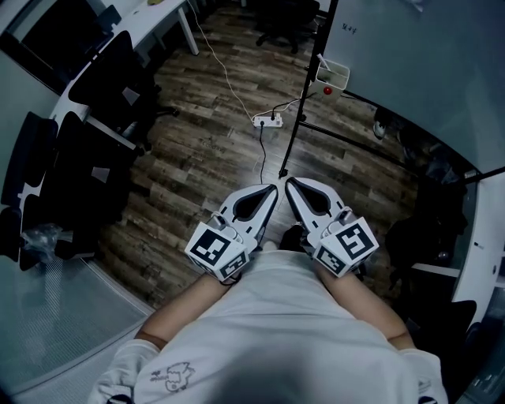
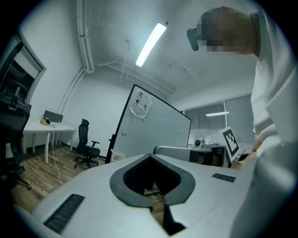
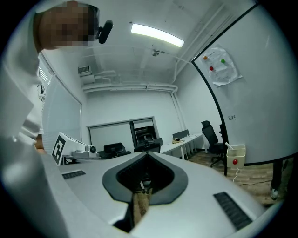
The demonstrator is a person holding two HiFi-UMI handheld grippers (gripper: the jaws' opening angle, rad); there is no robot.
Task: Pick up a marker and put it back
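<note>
I hold both grippers close to my body, side by side above the wooden floor. The left gripper has its jaws together with nothing between them. The right gripper is likewise shut and empty. A little white basket hangs at the foot of the whiteboard ahead, with a red round thing on its front. I cannot make out a marker for certain.
The whiteboard stands on a black frame right in front of me. A power strip and its cable lie on the floor. Black office chairs and a white desk stand at the left.
</note>
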